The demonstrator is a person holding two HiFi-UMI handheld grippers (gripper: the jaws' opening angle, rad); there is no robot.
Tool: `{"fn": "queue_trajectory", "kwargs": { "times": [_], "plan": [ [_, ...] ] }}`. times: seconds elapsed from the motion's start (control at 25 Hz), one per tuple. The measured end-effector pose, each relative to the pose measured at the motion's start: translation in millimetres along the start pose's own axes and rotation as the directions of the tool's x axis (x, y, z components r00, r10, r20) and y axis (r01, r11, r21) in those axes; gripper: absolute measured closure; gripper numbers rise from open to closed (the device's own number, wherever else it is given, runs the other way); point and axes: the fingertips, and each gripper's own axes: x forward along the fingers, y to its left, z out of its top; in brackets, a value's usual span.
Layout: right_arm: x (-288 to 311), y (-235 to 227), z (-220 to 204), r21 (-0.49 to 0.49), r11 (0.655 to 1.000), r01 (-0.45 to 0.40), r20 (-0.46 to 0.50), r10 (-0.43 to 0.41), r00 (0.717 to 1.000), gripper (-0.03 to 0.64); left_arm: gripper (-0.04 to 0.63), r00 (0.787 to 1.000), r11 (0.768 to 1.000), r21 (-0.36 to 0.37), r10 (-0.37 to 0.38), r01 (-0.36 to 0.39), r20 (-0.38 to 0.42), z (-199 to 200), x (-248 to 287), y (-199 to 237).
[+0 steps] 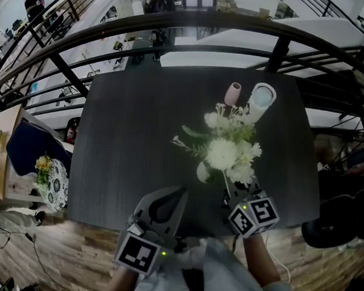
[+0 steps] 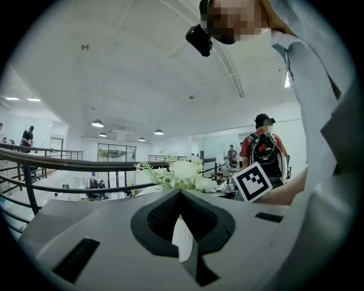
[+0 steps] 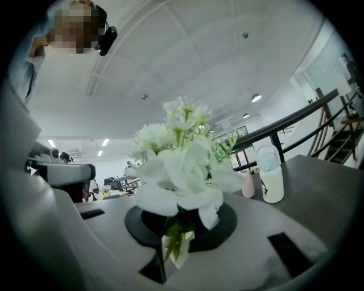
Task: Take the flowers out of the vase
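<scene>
A bunch of white flowers (image 1: pixel 227 150) with green sprigs stands on the dark table (image 1: pixel 126 138), right of its middle. The vase is hidden under the blooms in the head view. My right gripper (image 1: pixel 232 187) reaches in at the bunch's near side. In the right gripper view the flowers (image 3: pixel 179 170) fill the space over the jaws, and my right gripper (image 3: pixel 179 227) is shut on the green stems (image 3: pixel 172 234); a glassy bit shows just below them. My left gripper (image 1: pixel 180 191) rests to the left of the bunch, apart from it, and looks shut with nothing held (image 2: pixel 182 196).
A small pink vase (image 1: pixel 233 94) and a white bottle with a pale blue lid (image 1: pixel 260 99) stand behind the flowers, seen too in the right gripper view as the white bottle (image 3: pixel 271 182). A black railing (image 1: pixel 178 23) curves past the table's far side. The near table edge lies under both grippers.
</scene>
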Motion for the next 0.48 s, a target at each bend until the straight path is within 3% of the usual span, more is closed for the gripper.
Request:
{"fn": "queue_trajectory", "kwargs": {
  "times": [0.48],
  "plan": [
    [-1.8, 4.0, 5.0, -0.009, 1.000, 0.005, 0.001, -0.005, 1.000, 0.563, 0.595, 1.000, 1.000, 0.002, -0.006, 0.006, 0.008, -0.2, -4.3, 0.8]
  ]
}}
